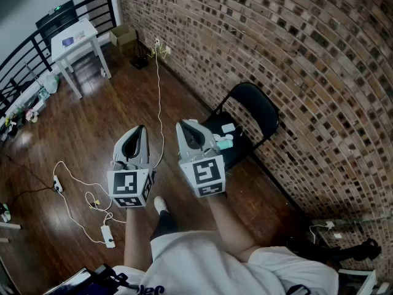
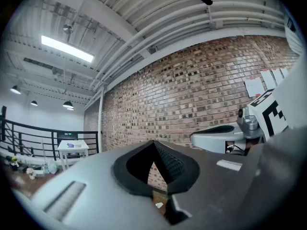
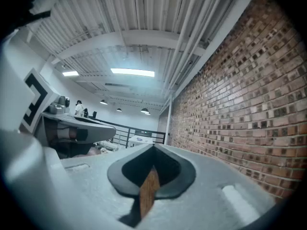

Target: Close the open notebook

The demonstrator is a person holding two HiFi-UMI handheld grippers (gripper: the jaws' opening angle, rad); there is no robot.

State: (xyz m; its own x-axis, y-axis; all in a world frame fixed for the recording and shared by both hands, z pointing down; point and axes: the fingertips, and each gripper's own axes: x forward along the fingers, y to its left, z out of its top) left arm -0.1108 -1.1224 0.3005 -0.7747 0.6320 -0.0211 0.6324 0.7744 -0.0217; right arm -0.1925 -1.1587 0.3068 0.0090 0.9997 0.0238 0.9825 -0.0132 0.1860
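Observation:
No open notebook shows in any view. In the head view both grippers are held out level over the wooden floor, side by side. The left gripper (image 1: pixel 140 129) has its jaws together with nothing between them; in its own view the left gripper (image 2: pixel 154 143) tips meet against the brick wall. The right gripper (image 1: pixel 184 125) also looks shut and empty, and in its own view the right gripper (image 3: pixel 153 147) leaves only a thin slit. Each gripper sees the other beside it: the right one (image 2: pixel 225 133), the left one (image 3: pixel 72 126).
A black folding chair (image 1: pixel 253 106) stands by the brick wall (image 1: pixel 295 54), with small pale things (image 1: pixel 225 141) on its seat. A white table (image 1: pixel 73 39) stands far left by a black railing (image 1: pixel 24 60). A white cable with a power strip (image 1: pixel 108 236) lies on the floor.

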